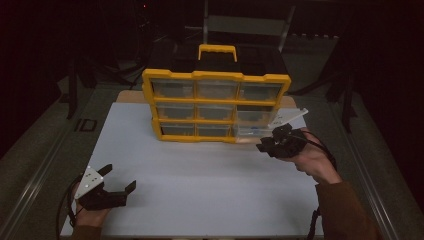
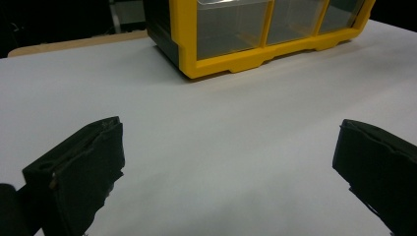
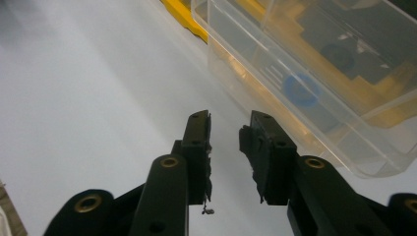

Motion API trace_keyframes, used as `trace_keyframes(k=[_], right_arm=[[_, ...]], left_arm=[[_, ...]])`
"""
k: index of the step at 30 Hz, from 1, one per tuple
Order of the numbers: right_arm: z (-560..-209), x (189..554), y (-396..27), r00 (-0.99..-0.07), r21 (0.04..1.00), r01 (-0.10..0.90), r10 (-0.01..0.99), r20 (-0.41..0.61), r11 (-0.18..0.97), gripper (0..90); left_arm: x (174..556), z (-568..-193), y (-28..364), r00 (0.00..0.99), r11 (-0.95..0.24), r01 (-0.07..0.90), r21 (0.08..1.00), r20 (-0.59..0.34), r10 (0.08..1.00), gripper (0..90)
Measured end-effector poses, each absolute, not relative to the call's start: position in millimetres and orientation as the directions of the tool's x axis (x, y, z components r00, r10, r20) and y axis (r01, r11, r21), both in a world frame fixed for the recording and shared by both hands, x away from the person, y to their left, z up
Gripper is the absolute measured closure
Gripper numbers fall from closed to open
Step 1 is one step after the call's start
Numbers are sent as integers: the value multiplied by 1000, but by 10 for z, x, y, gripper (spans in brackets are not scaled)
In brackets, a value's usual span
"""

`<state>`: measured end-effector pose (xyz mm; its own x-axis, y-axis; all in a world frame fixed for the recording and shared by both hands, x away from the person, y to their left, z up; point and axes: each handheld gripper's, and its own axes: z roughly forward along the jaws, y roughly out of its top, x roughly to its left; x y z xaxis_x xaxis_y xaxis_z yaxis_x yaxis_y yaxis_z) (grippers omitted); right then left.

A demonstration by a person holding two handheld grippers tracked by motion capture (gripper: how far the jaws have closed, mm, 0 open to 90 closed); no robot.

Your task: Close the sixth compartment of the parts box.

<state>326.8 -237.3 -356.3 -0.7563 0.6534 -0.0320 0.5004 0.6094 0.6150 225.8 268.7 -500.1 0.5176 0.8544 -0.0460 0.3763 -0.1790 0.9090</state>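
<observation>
Right tongs (image 3: pixel 226 129), jaws slightly parted, face a clear drawer (image 3: pixel 314 93): light, slick plastic; I'd pinch its front lip. Left tongs (image 2: pixel 228 162) gape, empty.

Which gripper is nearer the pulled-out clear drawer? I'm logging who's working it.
Right. The right gripper sits just in front of the drawer at the organizer's bottom right corner, jaws slightly apart, holding nothing. The left gripper hangs open near the table's front left corner.

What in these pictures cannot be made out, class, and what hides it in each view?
- Drawer contents of the yellow organizer: high view, dim and too small.
- Blue round item in the clear drawer: right gripper view, blurred by plastic.
- Organizer's upper rows: left gripper view, cut off by the top edge.
</observation>
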Motion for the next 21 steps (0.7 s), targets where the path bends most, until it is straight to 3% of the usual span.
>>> trace_keyframes(k=[4, 5, 8, 21], right_arm=[[-3610, 3268, -2384, -752, 623, 497, 658, -36, 603, 746], [-3644, 3268, -2394, -743, 633, 498, 668, -41, 592, 813], [-3674, 3276, -2412, -736, 647, 490, 675, -52, 584, 887], [-3829, 3319, -2443, -696, 659, 494, 712, -91, 567, 897]], left_arm=[[2256, -5000, 2686, 518, -178, 376, 910, -47, 854, 0], [2256, -4999, 2686, 518, -178, 375, 910, -47, 854, 0], [2256, -5000, 2685, 517, -177, 376, 910, -47, 854, 0], [2258, -5002, 2686, 518, -180, 377, 908, -46, 854, 0]])
